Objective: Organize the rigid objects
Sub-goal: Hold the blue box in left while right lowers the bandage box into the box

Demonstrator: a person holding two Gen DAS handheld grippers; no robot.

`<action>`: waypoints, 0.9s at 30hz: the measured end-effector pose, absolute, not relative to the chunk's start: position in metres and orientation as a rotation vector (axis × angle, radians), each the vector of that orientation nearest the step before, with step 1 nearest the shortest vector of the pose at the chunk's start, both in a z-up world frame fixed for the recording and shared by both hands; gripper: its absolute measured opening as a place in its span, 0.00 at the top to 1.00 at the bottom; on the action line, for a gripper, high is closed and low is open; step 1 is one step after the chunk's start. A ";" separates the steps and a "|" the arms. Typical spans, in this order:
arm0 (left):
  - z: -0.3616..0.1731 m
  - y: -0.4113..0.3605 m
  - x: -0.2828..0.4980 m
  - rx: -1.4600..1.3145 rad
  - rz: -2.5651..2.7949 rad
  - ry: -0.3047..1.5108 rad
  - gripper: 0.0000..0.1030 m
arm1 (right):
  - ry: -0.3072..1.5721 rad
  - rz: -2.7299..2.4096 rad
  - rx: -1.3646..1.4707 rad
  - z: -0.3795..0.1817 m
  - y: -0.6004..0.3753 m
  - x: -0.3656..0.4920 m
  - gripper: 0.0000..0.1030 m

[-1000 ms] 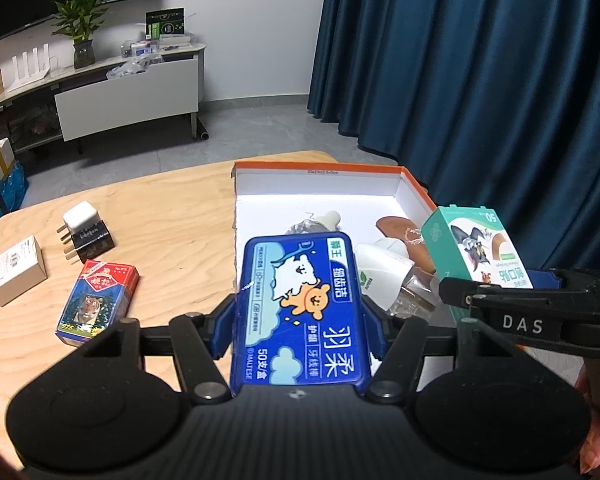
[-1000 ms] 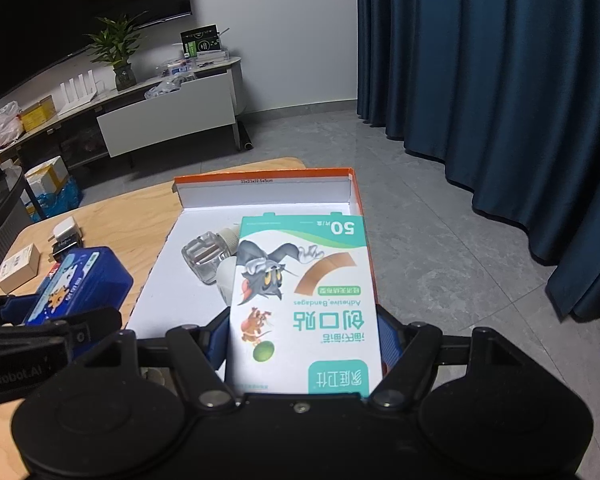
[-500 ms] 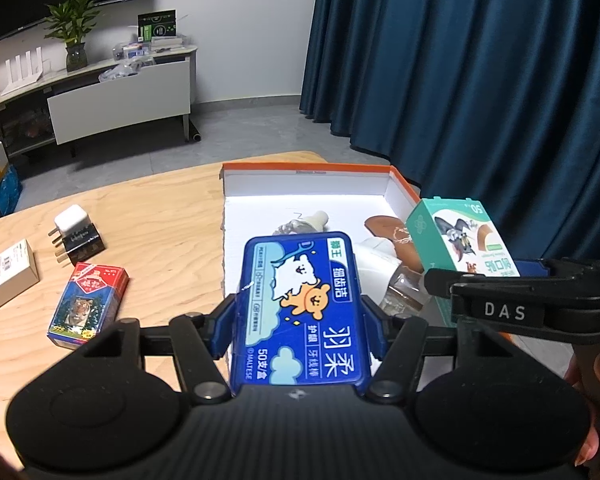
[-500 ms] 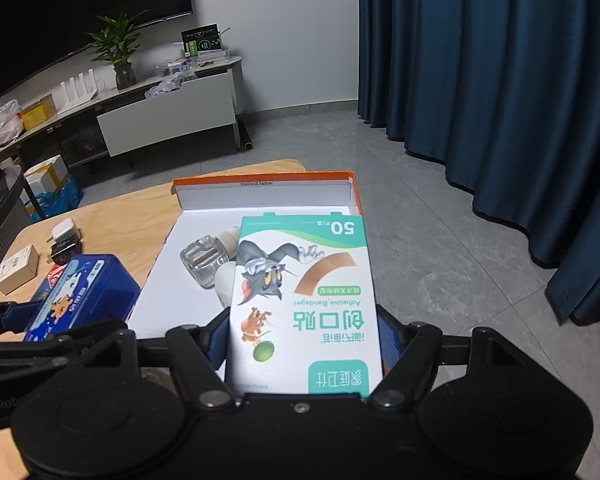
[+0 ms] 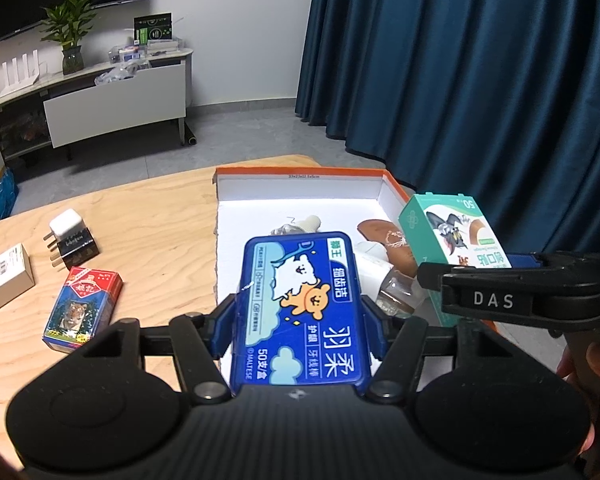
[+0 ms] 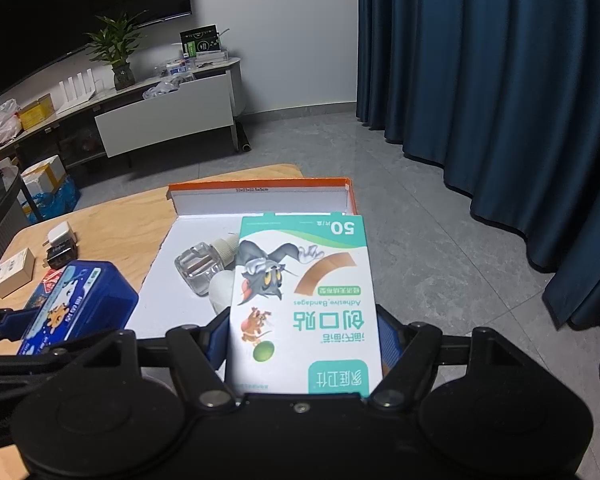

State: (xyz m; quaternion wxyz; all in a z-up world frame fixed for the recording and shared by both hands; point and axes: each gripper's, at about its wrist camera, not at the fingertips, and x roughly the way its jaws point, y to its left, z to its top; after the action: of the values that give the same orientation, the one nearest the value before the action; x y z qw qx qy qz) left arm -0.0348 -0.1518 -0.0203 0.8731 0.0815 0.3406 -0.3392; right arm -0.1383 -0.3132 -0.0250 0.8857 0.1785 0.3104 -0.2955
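My left gripper [image 5: 299, 320] is shut on a blue floss-pick case [image 5: 300, 304] and holds it above the near left part of an orange-rimmed white box [image 5: 300, 190]. My right gripper [image 6: 302, 340] is shut on a green and white adhesive-bandage box [image 6: 304, 304], held above the box's right side [image 6: 350, 196]. The bandage box also shows in the left wrist view [image 5: 452, 236], and the blue case in the right wrist view [image 6: 76, 304]. Inside the box lie a clear glass bottle [image 6: 200, 268] and a brown object [image 5: 388, 240].
On the wooden table [image 5: 148, 224] left of the box lie a red playing-card pack [image 5: 84, 308], a black and white plug adapter [image 5: 70, 236] and a small white carton [image 5: 4, 280]. Blue curtains hang to the right. A TV cabinet stands far behind.
Both grippers have drifted slightly to the right over the box, each keeping its load. The items on the table have not moved.
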 end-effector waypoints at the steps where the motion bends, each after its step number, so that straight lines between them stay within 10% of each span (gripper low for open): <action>1: -0.020 -0.152 -0.035 0.170 -0.709 0.712 0.39 | 0.646 -0.615 0.372 -0.025 -0.314 -0.138 0.18; 27: -0.020 -0.155 -0.036 0.167 -0.727 0.705 0.39 | 0.659 -0.621 0.382 -0.024 -0.325 -0.134 0.18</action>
State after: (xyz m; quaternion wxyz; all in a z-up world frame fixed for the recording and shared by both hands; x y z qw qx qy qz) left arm -0.0360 -0.1555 -0.0196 0.8711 0.0801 0.3372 -0.3480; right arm -0.1341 -0.3247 -0.0242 0.8818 0.1836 0.3162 -0.2980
